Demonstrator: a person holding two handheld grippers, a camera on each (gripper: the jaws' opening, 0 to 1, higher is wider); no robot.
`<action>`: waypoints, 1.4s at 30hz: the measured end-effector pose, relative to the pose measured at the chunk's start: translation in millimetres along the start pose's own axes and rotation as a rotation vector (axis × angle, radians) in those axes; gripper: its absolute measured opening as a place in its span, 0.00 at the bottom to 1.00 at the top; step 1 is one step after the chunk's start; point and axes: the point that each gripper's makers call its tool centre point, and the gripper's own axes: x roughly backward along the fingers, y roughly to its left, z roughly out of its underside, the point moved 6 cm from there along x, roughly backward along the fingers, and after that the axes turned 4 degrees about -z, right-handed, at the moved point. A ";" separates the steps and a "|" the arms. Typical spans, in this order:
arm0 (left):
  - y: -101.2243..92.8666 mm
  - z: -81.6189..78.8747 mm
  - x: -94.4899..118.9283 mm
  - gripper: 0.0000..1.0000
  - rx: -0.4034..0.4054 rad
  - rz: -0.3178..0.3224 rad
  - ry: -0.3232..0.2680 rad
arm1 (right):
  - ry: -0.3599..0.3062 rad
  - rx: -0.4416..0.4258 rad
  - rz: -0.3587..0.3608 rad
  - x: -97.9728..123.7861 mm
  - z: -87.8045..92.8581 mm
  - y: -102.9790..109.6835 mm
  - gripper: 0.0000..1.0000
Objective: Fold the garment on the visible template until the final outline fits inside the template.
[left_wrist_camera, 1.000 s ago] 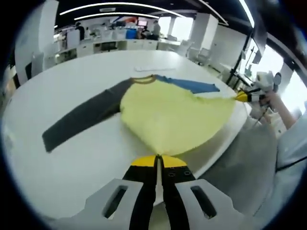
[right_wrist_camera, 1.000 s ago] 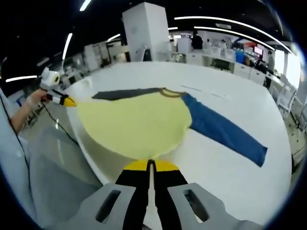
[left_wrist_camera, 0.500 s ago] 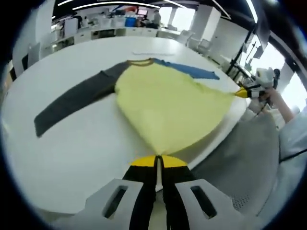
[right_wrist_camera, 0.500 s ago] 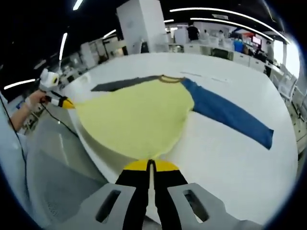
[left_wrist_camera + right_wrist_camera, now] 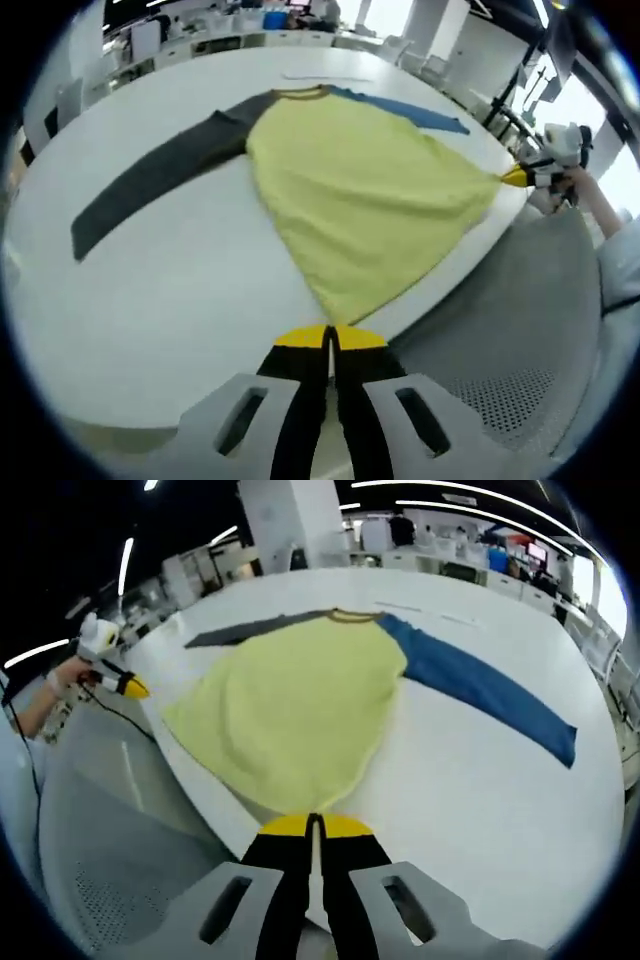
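Holding the Yellow Shirt by Its Two Bottom Corners

Covering most of both views is a big round white tabletop point(image 5: 150, 300). On it lies a long-sleeved shirt point(image 5: 360, 190) with a wide yellow body. One sleeve is dark grey point(image 5: 150, 185) and the other is blue point(image 5: 490, 685). The collar point(image 5: 300, 93) points away from the person, toward the far side of the tabletop. I cannot see a template outline anywhere on the white top.

The shirt's bottom edge hangs out past the near edge of the tabletop. The left tool point(image 5: 328, 340) is pinched shut on one bottom corner of the yellow cloth. The right tool point(image 5: 312, 825) is pinched shut on the other bottom corner. In the left gripper view, the right tool also shows far off at the side, with a hand around it. The cloth is pulled tight between the two tools.

No fold has been made yet, so the job looks like it is just starting.

What could go wrong? If the tools pull too far toward the person, the whole shirt could slide off the tabletop. If one corner slips out of a tool, the fold would come out crooked. A sleeve could also bunch up under the body when the hem is lifted over.

I can read no words, brands or labels on the shirt or the tabletop.
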 end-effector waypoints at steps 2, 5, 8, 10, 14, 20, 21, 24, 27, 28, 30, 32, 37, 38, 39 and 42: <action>-0.3 0.7 -0.3 0.00 0.000 0.003 0.005 | 0.005 -0.009 -0.004 -1.3 3.2 -2.3 0.03; -0.3 1.1 -1.3 0.00 0.001 0.007 0.009 | 0.015 -0.023 -0.003 -3.8 8.5 -6.4 0.03; -0.4 2.0 -3.6 0.00 -0.004 0.010 0.019 | 0.024 -0.036 -0.007 -6.1 13.2 -7.0 0.03; -0.4 1.9 -5.2 0.00 0.002 0.012 0.017 | 0.030 -0.034 -0.008 -6.9 15.3 -6.2 0.03; -2.2 3.1 -8.3 0.00 -0.004 0.022 0.031 | 0.040 -0.031 -0.011 -6.8 17.9 -4.9 0.03; -3.5 3.4 -11.4 0.00 -0.007 0.030 0.039 | 0.073 -0.012 -0.008 -8.7 22.7 -5.9 0.03; -4.1 3.5 -11.8 0.00 -0.009 0.033 0.041 | 0.073 -0.013 -0.009 -8.7 22.9 -5.8 0.03; -4.5 3.9 -12.2 0.00 -0.009 0.035 0.043 | 0.079 -0.016 -0.013 -9.6 24.5 -5.1 0.03; -4.9 5.6 -12.7 0.00 -0.006 0.038 0.049 | 0.089 -0.016 -0.014 -11.4 27.5 -3.6 0.03; -5.1 6.5 -12.8 0.00 -0.007 0.040 0.053 | 0.093 -0.014 -0.016 -11.8 28.2 -3.0 0.03; -5.6 7.4 -13.0 0.00 -0.004 0.042 0.054 | 0.100 -0.009 -0.017 -12.5 29.4 -1.5 0.03; -6.2 8.6 -13.1 0.00 -0.002 0.043 0.057 | 0.105 -0.007 -0.022 -12.6 30.3 -0.3 0.03; -7.3 9.8 -13.4 0.00 -0.001 0.046 0.062 | 0.109 -0.009 -0.025 -12.7 32.1 1.4 0.03; -7.4 9.9 -13.5 0.00 -0.002 0.047 0.063 | 0.113 -0.007 -0.029 -13.2 33.0 2.3 0.03; -7.5 9.9 -13.6 0.00 -0.002 0.046 0.064 | 0.115 -0.006 -0.030 -13.6 33.7 2.7 0.03; -7.9 10.2 -13.9 0.00 -0.003 0.048 0.067 | 0.120 -0.010 -0.032 -15.1 36.4 3.0 0.03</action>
